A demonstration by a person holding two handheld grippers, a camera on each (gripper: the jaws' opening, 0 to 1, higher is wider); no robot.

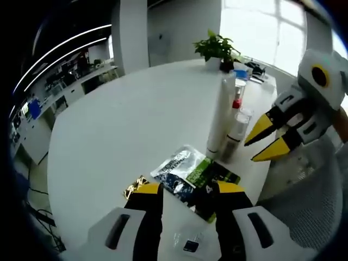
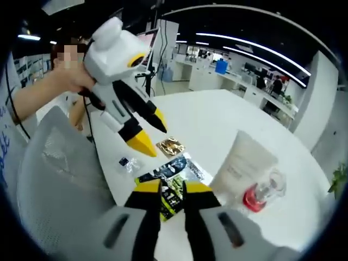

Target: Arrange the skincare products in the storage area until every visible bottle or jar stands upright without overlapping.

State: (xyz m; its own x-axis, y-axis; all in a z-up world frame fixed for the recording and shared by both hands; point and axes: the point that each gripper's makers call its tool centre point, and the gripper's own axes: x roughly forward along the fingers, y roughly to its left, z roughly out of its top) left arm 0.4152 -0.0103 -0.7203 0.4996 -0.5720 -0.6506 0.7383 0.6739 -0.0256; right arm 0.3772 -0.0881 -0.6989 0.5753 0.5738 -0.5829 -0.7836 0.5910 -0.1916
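While both my left gripper [image 1: 185, 191] and right gripper [image 2: 172, 188] hover part-open and empty, I judge the tall white tube [image 1: 221, 115] light, slick and tippy, best pinched mid-body.

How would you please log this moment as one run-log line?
left tool: open, over sachets | right tool: open | white tube: upright | small bottle: upright beside tube

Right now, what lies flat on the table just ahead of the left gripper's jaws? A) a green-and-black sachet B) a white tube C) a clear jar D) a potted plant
A: the green-and-black sachet lies flat on the white table beyond the left gripper.
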